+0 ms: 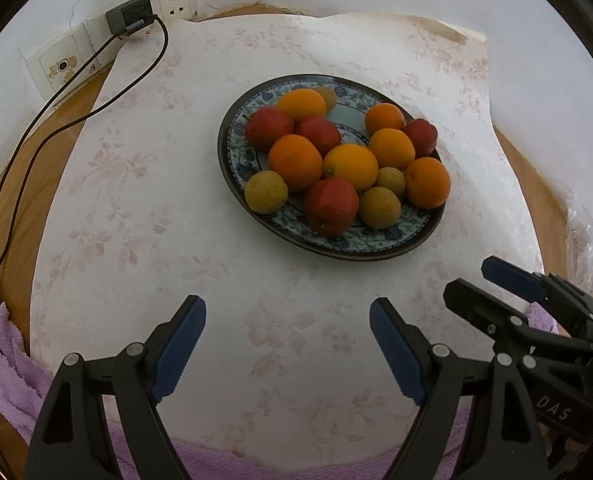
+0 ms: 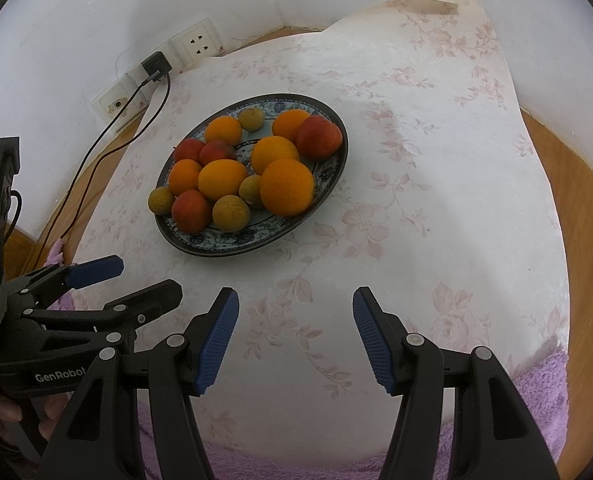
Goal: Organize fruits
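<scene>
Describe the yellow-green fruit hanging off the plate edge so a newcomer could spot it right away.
Find the blue-patterned plate in the middle of the floral cloth. On its rim, on the side toward the wall sockets, sits a small yellow-green fruit. Unlike the other yellow-green ones, it overhangs the edge, beside an orange.

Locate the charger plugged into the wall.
The charger sits upper left in both views, in the wall socket beside an empty outlet, left of and beyond the plate.

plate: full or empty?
Full. The plate holds oranges, red fruits and small yellow-green ones, all mixed together.
</scene>
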The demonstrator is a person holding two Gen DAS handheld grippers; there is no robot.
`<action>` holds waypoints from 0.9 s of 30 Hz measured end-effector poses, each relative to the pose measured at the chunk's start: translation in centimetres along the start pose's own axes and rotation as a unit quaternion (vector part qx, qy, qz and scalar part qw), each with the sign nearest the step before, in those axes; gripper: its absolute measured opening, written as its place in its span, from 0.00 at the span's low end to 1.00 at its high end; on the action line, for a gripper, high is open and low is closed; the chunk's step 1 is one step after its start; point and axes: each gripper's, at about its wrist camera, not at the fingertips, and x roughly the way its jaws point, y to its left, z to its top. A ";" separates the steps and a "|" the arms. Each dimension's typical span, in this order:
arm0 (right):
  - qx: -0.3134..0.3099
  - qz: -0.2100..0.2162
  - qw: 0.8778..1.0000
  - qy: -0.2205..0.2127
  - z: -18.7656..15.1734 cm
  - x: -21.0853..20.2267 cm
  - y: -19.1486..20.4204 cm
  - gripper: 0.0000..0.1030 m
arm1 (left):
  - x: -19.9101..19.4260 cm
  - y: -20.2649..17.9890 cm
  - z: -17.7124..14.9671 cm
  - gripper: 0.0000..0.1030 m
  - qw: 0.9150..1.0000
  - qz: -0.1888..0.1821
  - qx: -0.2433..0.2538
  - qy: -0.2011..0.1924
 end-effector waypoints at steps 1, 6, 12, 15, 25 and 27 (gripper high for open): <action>0.000 0.000 1.000 0.000 0.0 0.0 0.0 0.59 | 0.0 0.0 0.0 0.85 1.000 0.000 0.000 0.000; 0.000 0.000 1.000 0.000 0.0 0.0 0.0 0.59 | 0.0 0.0 0.1 0.85 1.000 -0.001 0.001 0.001; 0.000 -0.001 1.000 0.000 0.0 0.1 0.0 0.59 | 0.0 0.1 0.2 0.85 1.000 -0.002 0.004 0.003; 0.000 -0.001 1.000 0.000 0.0 0.1 0.0 0.59 | 0.1 0.0 0.2 0.85 1.000 -0.002 0.004 0.003; -0.001 -0.002 1.000 0.000 0.1 0.1 0.2 0.59 | 0.0 -0.1 0.2 0.85 1.000 -0.002 0.003 0.003; -0.002 -0.002 1.000 0.000 0.1 0.0 0.2 0.59 | 0.0 0.0 0.3 0.85 1.000 -0.002 0.002 0.004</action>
